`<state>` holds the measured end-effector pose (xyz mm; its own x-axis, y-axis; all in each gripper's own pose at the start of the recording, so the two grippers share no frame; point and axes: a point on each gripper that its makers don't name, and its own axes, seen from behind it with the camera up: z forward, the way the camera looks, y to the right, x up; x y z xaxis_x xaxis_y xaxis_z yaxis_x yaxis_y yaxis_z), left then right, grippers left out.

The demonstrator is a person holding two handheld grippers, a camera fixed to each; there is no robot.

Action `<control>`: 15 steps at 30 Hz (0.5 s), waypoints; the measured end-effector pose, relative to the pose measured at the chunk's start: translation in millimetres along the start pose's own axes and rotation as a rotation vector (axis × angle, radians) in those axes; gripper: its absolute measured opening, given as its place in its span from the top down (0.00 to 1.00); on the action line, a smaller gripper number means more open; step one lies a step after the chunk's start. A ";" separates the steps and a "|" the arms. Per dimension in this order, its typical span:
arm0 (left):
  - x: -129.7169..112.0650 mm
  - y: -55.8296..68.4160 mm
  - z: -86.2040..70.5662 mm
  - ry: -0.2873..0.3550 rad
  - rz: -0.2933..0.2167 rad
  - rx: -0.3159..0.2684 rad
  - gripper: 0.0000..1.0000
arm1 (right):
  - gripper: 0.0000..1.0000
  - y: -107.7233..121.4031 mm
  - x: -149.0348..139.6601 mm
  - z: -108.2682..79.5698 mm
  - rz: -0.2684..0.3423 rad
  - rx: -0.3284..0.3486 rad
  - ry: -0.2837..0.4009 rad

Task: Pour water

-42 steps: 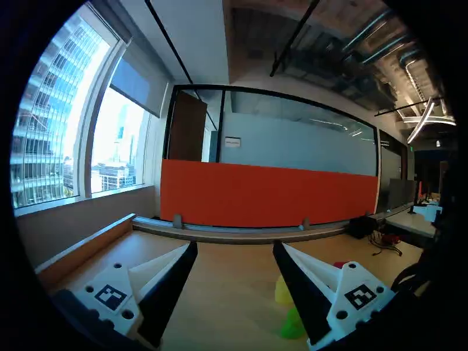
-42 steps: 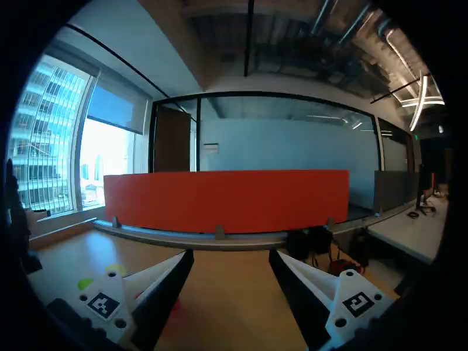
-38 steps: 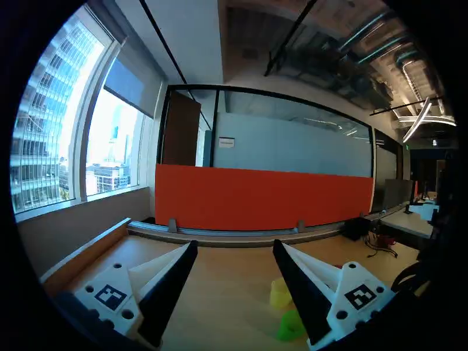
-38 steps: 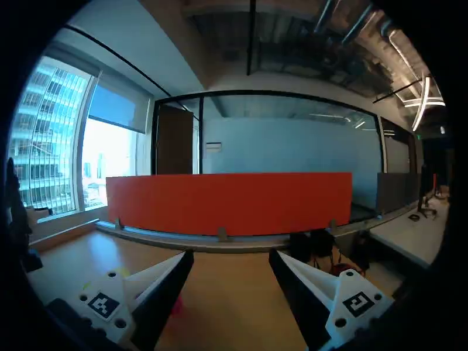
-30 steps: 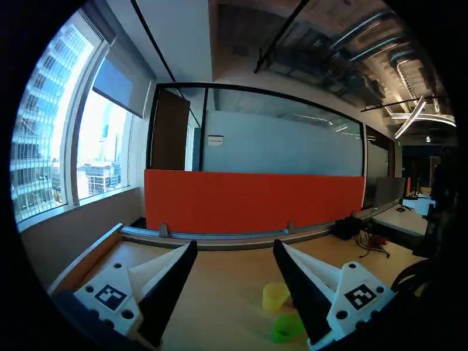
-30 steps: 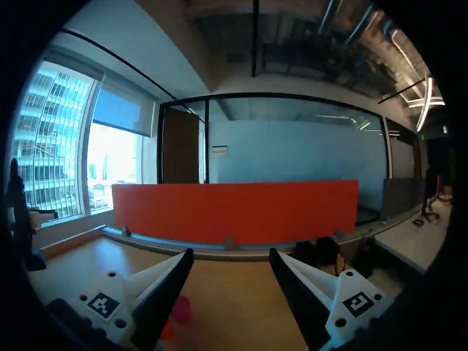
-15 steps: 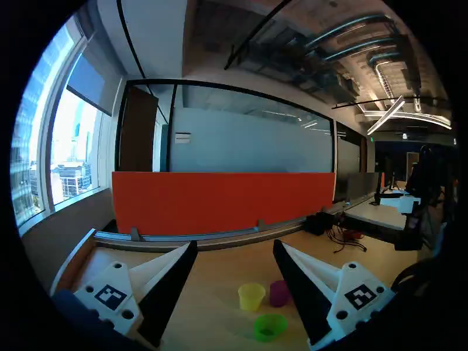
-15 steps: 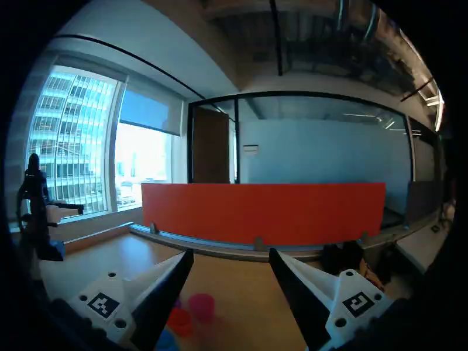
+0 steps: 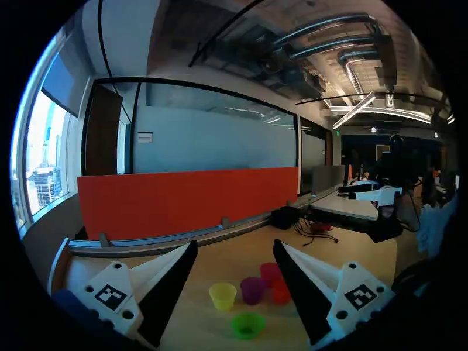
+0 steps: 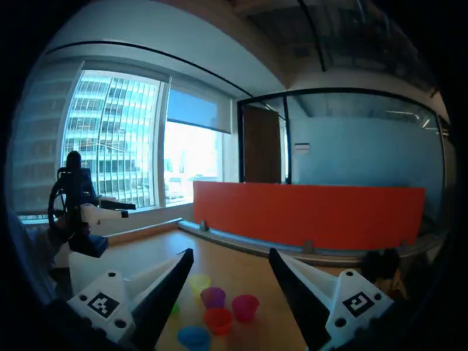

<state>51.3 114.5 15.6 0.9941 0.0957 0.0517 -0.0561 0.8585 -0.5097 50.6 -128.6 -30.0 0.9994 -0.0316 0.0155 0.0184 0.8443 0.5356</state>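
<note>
Several small plastic cups stand close together on the wooden table (image 9: 234,257). In the left gripper view I see a yellow cup (image 9: 223,295), a purple cup (image 9: 253,289), a pink cup (image 9: 269,272), a red cup (image 9: 281,291) and a green cup (image 9: 248,325). My left gripper (image 9: 234,243) hangs open above and short of them, holding nothing. The right gripper view has the yellow cup (image 10: 199,284), purple cup (image 10: 213,297), pink cup (image 10: 244,306), red cup (image 10: 217,320) and a blue cup (image 10: 194,337). My right gripper (image 10: 229,251) is open and holds nothing.
An orange partition (image 9: 187,199) on a metal rail closes the table's far edge. Cables and a dark bag (image 9: 304,225) lie at the far right corner. The other gripper (image 10: 82,219) hovers at the left, over the table's window side. More desks (image 9: 345,205) stand beyond.
The left gripper view has swung right and the right gripper view left. The cups have come into sight between both pairs of fingers. Both grippers stay open.
</note>
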 end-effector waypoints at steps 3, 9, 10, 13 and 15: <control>-4.3 6.0 1.1 -0.015 0.003 -0.031 0.04 | 0.00 -2.3 0.8 1.2 0.004 0.018 -0.005; -14.9 15.8 2.6 -0.040 0.021 -0.089 0.04 | 0.00 -7.2 -10.0 3.3 -0.012 0.051 -0.051; -17.7 16.6 2.8 -0.046 0.022 -0.095 0.04 | 0.00 -9.4 -13.8 3.5 -0.016 0.060 -0.063; -26.7 18.0 3.1 -0.064 0.022 -0.113 0.04 | 0.00 -15.6 -26.8 3.6 -0.026 0.089 -0.105; -33.2 18.8 3.4 -0.077 0.021 -0.124 0.04 | 0.00 -19.5 -36.4 3.0 -0.031 0.109 -0.135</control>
<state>17.0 129.1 7.2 0.9824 0.1556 0.1033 -0.0603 0.7875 -0.6133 13.9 -145.5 -38.5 0.9852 -0.1345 0.1064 0.0387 0.7787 0.6261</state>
